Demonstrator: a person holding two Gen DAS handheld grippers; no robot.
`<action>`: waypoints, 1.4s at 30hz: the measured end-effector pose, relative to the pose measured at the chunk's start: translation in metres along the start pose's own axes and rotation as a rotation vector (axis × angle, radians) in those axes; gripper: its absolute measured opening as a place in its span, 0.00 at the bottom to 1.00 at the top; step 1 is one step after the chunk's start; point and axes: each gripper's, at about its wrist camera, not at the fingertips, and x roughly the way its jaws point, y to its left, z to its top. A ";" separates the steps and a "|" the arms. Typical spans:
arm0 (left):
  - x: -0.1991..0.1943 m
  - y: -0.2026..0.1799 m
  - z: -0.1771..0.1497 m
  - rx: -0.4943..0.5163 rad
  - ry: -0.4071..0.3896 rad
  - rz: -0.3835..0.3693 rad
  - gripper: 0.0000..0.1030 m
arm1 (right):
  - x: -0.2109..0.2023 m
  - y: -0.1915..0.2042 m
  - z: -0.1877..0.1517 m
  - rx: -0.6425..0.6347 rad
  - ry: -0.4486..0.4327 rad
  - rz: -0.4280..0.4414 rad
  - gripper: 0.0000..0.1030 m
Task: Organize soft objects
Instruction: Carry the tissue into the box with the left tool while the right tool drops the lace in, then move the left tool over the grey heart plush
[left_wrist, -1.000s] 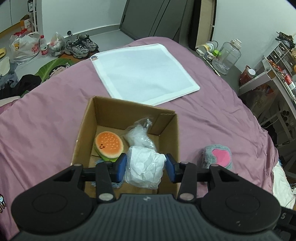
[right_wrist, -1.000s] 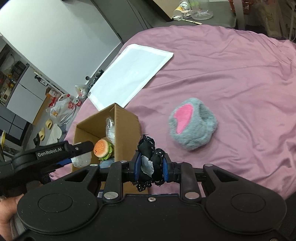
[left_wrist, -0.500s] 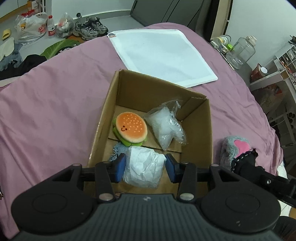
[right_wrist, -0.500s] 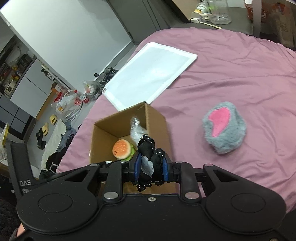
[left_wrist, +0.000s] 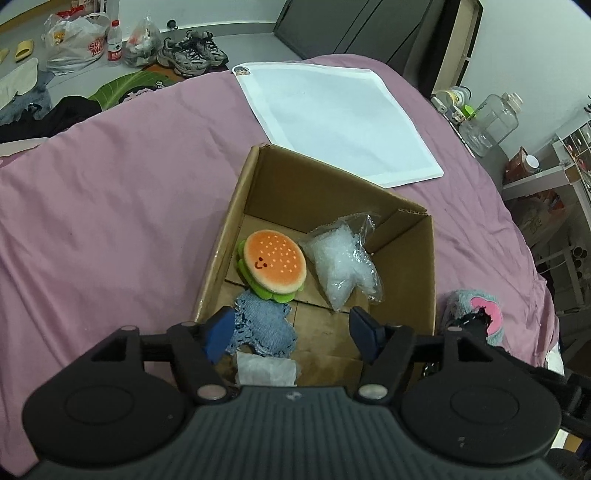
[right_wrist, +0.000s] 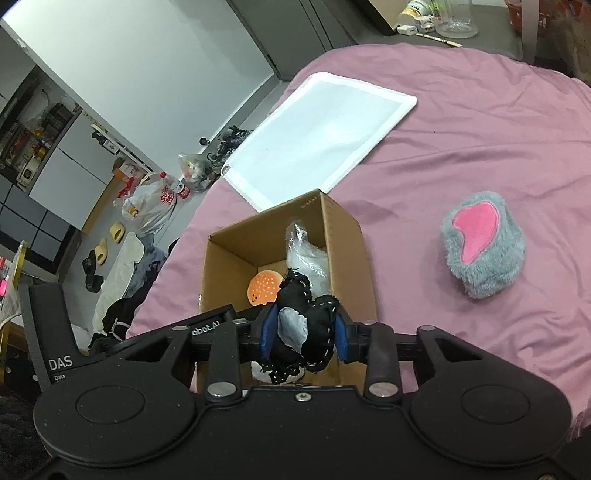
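Cardboard box sits mid-bed on the pink sheet, already holding a burger plush, a clear plastic bag, a denim scrap and a white wad at the near wall. Left gripper hangs over the box's near edge w/ fingers spread wide and nothing between them; the wad lies just below, so its drop looks done.

Right gripper is clamped on a black stitched plush, hovering above the box's near right corner. Step in hand, I'd say: bringing that plush in for release.

Next move calls for shifting the right gripper a bit left/far so it's over bare box floor, w/ the left one clear of its path, then parting the fingers. Plush is soft and light, so it may snag on a pad.

Grey-pink fuzzy toy is alone on the sheet right of the box, well apart; prob. the last item to fetch. White cloth lies flat beyond the box, far side.
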 end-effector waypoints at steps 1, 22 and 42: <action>0.000 0.000 0.000 -0.001 0.001 0.001 0.66 | 0.000 -0.002 0.000 0.005 0.003 -0.001 0.32; -0.015 -0.050 -0.005 0.137 -0.016 0.063 0.66 | -0.033 -0.081 0.000 0.107 -0.038 -0.002 0.52; -0.007 -0.130 -0.019 0.248 -0.020 0.068 0.66 | -0.049 -0.152 0.006 0.208 -0.099 0.020 0.62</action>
